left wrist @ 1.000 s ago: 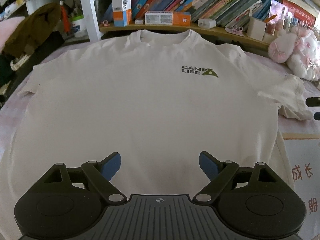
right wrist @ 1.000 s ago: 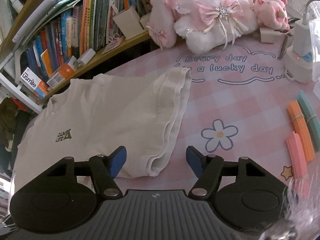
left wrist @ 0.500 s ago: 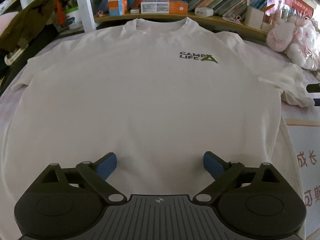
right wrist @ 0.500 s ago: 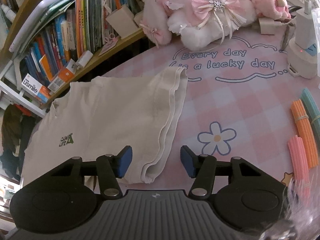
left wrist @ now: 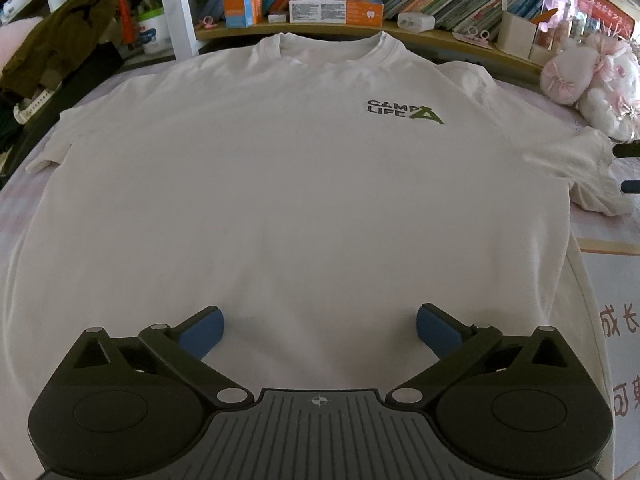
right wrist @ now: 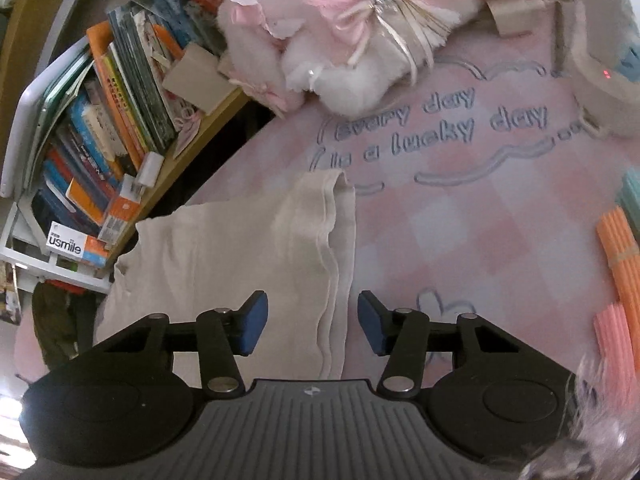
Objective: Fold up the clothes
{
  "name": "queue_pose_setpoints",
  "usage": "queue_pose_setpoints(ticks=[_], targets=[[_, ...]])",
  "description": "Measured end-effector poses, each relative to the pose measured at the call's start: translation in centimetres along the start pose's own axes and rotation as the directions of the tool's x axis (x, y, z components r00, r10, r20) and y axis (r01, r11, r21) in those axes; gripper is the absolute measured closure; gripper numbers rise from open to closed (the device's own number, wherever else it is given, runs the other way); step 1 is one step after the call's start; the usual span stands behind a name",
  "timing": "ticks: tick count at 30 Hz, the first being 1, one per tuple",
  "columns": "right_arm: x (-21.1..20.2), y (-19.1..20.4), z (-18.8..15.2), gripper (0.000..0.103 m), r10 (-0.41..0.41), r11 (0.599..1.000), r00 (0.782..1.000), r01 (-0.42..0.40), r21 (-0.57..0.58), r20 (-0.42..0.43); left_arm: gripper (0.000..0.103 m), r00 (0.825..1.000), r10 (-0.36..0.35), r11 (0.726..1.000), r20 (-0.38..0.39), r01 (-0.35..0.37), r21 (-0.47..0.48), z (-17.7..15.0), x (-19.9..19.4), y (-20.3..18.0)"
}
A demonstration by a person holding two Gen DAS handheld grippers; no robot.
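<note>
White T-shirt spread flat, both claws poised at its edges

The T-shirt point(left wrist: 280, 184), soft, limp cotton, fills the middle of the left view, lying front-up on the pink checked tablecloth point(right wrist: 460, 240). The left claw point(left wrist: 319, 334) hangs wide, opening over the hem, gripping nothing; the right claw point(right wrist: 312, 322) is closing astride the rippled sleeve edge point(right wrist: 334, 280), pads not yet pressing

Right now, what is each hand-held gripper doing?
Left hand-held gripper: wide open over the T-shirt, holding nothing.
Right hand-held gripper: closing around the sleeve edge, not yet pinching it.
</note>
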State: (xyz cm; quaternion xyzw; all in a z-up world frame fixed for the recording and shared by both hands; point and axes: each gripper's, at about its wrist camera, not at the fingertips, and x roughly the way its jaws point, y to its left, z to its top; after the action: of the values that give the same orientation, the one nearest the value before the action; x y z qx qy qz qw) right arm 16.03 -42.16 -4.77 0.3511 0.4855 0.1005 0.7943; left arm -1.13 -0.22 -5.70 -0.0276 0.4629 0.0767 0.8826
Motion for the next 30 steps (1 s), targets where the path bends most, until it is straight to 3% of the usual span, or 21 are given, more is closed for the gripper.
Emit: queue_pose_setpoints(ticks=[10, 15, 19, 22, 23, 24, 25, 30], targets=[[-2.8, -1.7, -5.3, 0.053, 0.099, 0.974, 0.987, -0.071, 0.215, -0.125, 0.0, 1.0, -0.005, 1.0, -0.01, 0.005, 0.005, 0.0, 0.0, 0.2], [-1.3, -1.5, -6.8, 0.054, 0.137, 0.963, 0.973, -0.088, 0.256, -0.183, 0.0, 1.0, -0.004, 1.0, -0.012, 0.004, 0.005, 0.0, 0.0, 0.0], [-0.3, -1.7, -6.8, 0.056, 0.187, 0.938, 0.974, -0.138, 0.317, -0.129, 0.0, 1.0, -0.004, 1.0, -0.006, 0.004, 0.006, -0.1, -0.1, 0.0], [-0.2, -1.6, -6.5, 0.064, 0.166, 0.939, 0.984, -0.136, 0.315, -0.068, 0.0, 1.0, -0.004, 1.0, -0.003, 0.004, 0.006, -0.3, -0.1, 0.1], [-0.1, -1.5, -6.4, 0.071, 0.16, 0.941, 0.985, -0.133, 0.31, -0.063, 0.0, 1.0, -0.004, 1.0, -0.002, 0.004, 0.006, -0.4, -0.1, 0.2], [0.0, -1.4, -6.3, 0.086, 0.145, 0.945, 0.987, -0.119, 0.304, -0.066, 0.0, 1.0, -0.004, 1.0, 0.0, 0.004, 0.005, -0.5, -0.1, 0.2], [0.0, -1.4, -6.3, 0.093, 0.135, 0.949, 0.989, -0.111, 0.294, -0.065, 0.0, 1.0, -0.004, 1.0, 0.001, 0.004, 0.005, -0.5, -0.2, 0.2], [-1.3, 0.0, -6.1, 0.095, 0.125, 0.973, 0.992, -0.122, 0.197, -0.002, 0.0, 1.0, -0.003, 1.0, 0.001, 0.003, 0.002, -0.7, -0.4, 0.2]])
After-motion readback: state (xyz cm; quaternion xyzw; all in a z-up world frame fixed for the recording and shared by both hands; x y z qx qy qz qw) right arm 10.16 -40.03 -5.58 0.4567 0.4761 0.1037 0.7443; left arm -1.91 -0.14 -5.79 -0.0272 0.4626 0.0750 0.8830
